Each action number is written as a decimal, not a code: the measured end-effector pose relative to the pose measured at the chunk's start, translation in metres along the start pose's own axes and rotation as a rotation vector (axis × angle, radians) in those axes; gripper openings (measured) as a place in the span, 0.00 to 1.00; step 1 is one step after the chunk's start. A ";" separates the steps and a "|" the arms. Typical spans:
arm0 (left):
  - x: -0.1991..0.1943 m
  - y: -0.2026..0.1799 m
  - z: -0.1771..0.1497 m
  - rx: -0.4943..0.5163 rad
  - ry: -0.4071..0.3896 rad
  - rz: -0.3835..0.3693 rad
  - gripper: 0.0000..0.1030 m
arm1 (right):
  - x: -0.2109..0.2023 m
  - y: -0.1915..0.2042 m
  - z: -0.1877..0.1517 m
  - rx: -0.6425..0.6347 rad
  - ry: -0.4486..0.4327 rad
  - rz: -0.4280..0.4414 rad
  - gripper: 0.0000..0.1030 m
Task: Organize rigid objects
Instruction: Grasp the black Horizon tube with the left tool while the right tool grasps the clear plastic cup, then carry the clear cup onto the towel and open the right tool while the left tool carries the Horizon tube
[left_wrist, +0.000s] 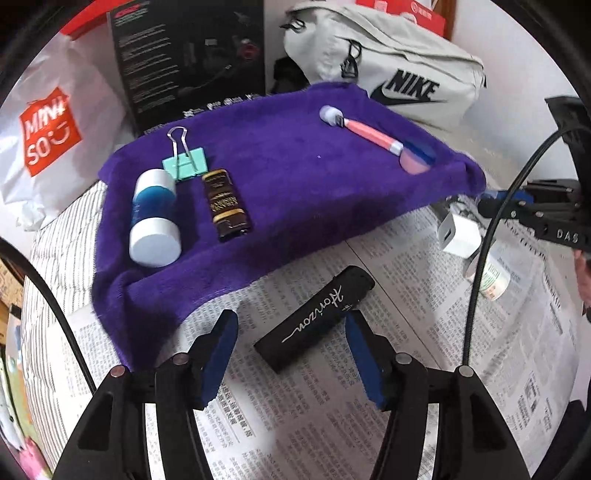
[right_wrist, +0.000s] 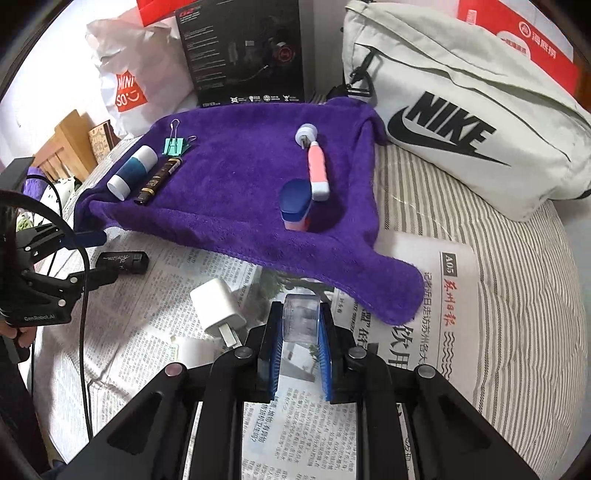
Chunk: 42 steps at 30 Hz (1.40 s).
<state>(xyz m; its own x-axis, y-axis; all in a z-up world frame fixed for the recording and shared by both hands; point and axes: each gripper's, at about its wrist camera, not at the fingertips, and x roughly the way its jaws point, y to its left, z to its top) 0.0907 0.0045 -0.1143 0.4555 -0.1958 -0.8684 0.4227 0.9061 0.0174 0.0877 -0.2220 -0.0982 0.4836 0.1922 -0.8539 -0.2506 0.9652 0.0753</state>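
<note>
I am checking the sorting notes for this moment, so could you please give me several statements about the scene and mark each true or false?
1. The black lighter lies on the purple towel. False: it lies on the newspaper, between the open left gripper's fingers.
2. The right gripper is shut on a clear plastic piece. True.
3. The mint binder clip lies on the towel. True.
4. The white charger plug rests on the towel. False: it rests on the newspaper.
</note>
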 end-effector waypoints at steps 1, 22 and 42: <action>0.003 -0.002 0.000 0.015 0.009 0.004 0.57 | 0.001 -0.001 -0.001 0.005 0.003 0.000 0.17; 0.003 -0.021 0.007 0.033 0.023 -0.037 0.21 | 0.003 -0.010 -0.006 0.026 0.017 0.013 0.17; -0.003 -0.014 0.005 -0.057 0.017 -0.032 0.20 | -0.002 -0.008 -0.008 0.006 -0.008 0.022 0.17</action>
<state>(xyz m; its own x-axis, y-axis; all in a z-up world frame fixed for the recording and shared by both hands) 0.0877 -0.0096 -0.1096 0.4293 -0.2190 -0.8762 0.3910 0.9196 -0.0383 0.0824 -0.2313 -0.1011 0.4849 0.2146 -0.8479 -0.2559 0.9618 0.0971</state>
